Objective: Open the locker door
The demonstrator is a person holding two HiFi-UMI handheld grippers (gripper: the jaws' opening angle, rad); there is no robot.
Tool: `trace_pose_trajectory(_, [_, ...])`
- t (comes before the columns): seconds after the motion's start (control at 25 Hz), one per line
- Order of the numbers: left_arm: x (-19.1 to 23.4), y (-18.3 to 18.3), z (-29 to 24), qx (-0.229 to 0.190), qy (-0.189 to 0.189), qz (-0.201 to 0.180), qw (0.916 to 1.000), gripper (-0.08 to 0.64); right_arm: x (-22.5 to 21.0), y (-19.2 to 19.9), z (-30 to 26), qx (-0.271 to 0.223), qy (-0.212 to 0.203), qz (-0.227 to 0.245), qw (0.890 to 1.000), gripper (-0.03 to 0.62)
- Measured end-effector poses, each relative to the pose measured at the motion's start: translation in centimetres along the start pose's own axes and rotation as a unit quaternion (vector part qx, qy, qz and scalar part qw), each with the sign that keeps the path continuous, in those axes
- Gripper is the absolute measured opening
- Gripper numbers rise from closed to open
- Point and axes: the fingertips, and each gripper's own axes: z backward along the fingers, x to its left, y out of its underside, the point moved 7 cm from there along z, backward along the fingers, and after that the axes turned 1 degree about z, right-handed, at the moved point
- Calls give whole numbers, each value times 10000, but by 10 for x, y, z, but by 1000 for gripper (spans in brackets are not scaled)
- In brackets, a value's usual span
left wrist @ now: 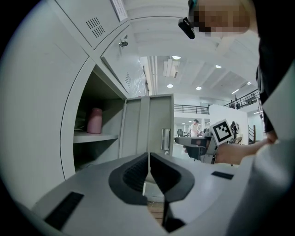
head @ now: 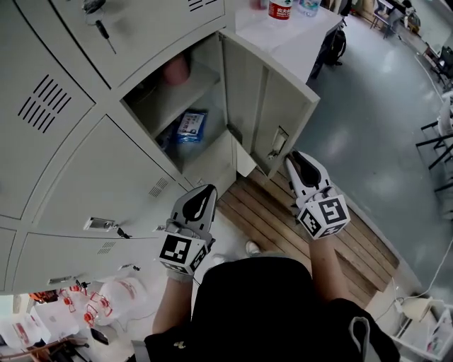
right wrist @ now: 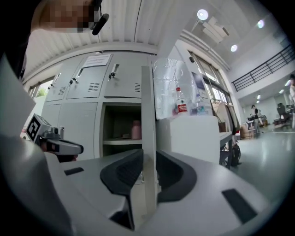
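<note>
- Open locker (head: 185,106): in the head view it sits at 12 o'clock from the person, in a grey bank that runs off toward 9 o'clock.
- Locker door (head: 265,99): swung well out, standing roughly square to the locker front, at about 1 o'clock. Its latch plate (head: 278,145) is near the free edge.
- Right gripper (head: 294,160): tips at the door's free edge, just beside the latch plate. The right gripper view shows the door (right wrist: 148,106) edge-on between the two pads, with the right gripper (right wrist: 145,159) clamped on that edge.
- Left gripper (head: 204,192): held at 11 o'clock, below the open compartment and apart from the door. In the left gripper view, the left gripper (left wrist: 148,161) has its pads pressed together with nothing between them.
- Inside the locker: a pink bottle (head: 177,69) stands upright on the shelf, and a blue packet (head: 191,127) lies in the space beneath.
- Behind the door, at 1 o'clock: a white cabinet (head: 297,39) carrying a red-labelled bottle (head: 280,8).
- Underfoot: wooden slats (head: 304,244) in front of the lockers.
- At 8 o'clock: plastic bags (head: 117,293) on the floor.
</note>
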Motion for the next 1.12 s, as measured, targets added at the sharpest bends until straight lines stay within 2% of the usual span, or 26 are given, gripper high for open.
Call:
trace_pose_trajectory(0.16, [-6,0,0,1,9,19,10000,29,-16,2,11,-16,326,-166,9993,94])
trace_pose_trajectory(0.36, [-8,0,4,18,-57,26,10000,29,-13,4,12,-34,203,-331,9992,86])
trace_pose_trajectory(0.68, [1,6,24,-42,-398,39,9992,29,30,10,-12,85,-513,-352,9980,83])
trace_pose_trajectory(0.88, [11,7,41,-60,-685,66,9976,29,65,14,-30,147,-1046,-301,9939,83])
trace_pose_trajectory(1.12, [22,11,58,-69,-963,127,9953,29,94,17,-44,191,-1498,-292,9881,83])
